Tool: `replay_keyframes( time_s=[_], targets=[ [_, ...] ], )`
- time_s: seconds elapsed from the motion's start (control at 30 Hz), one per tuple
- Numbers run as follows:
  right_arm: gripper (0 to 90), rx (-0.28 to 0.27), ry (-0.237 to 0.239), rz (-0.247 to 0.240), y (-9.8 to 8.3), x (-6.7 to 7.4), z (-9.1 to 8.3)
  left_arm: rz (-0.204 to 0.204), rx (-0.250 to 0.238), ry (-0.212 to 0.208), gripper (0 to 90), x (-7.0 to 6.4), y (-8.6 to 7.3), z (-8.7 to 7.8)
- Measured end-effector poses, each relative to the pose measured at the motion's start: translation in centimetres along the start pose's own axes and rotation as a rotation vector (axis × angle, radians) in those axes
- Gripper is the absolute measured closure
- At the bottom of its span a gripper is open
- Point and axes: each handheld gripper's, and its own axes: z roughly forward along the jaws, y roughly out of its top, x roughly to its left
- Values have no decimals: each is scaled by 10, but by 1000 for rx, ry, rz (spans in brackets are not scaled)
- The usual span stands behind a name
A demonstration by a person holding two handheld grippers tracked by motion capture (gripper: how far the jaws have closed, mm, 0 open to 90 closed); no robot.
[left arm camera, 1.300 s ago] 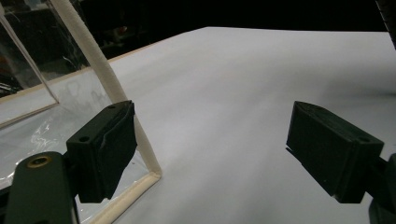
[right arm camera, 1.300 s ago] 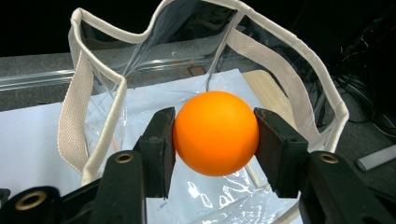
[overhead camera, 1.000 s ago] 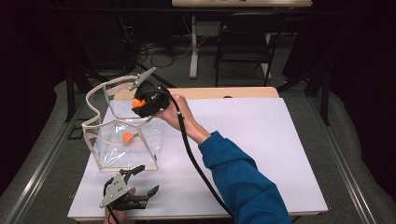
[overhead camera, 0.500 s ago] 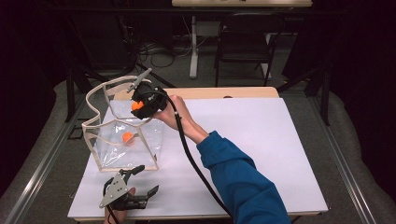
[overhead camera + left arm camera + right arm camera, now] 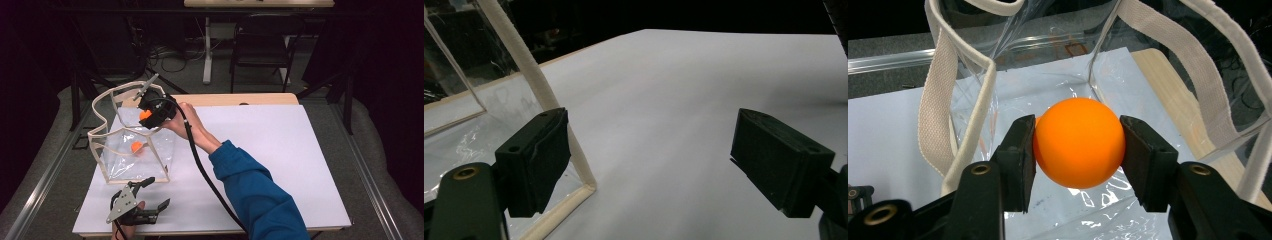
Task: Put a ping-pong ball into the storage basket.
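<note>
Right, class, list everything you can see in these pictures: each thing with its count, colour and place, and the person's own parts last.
Clear plastic tote bag with cream webbing handles: one, standing open on the left of the table.
Orange ball: one, clamped between the right jaws above the bag's mouth.
Second orange ball: one, lying inside the bag.
White-topped table with a wooden edge: one, under everything.
Black folding chair: one, behind the table.
Right gripper: black, held over the bag, shut on the ball.
Left gripper: black, with a grey plate, at the table's near edge, jaws open and empty.
Blue sleeve: one, on the right arm.
</note>
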Motion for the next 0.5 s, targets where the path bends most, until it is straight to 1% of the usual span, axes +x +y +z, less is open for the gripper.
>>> replay_keyframes(
  time_s=[0.27,0.3,0.37,0.5],
  targets=[
    [504,16,13,13,1,-1,7,-5,0,0,159,0,0,0],
    [504,22,9,18,1,-1,8,-4,0,0,159,0,0,0],
    [504,30,3,15,1,-1,10,-1,-2,0,160,0,0,0],
    [500,44,15,12,0,-1,13,-1,2,0,159,1,0,0]
  ],
)
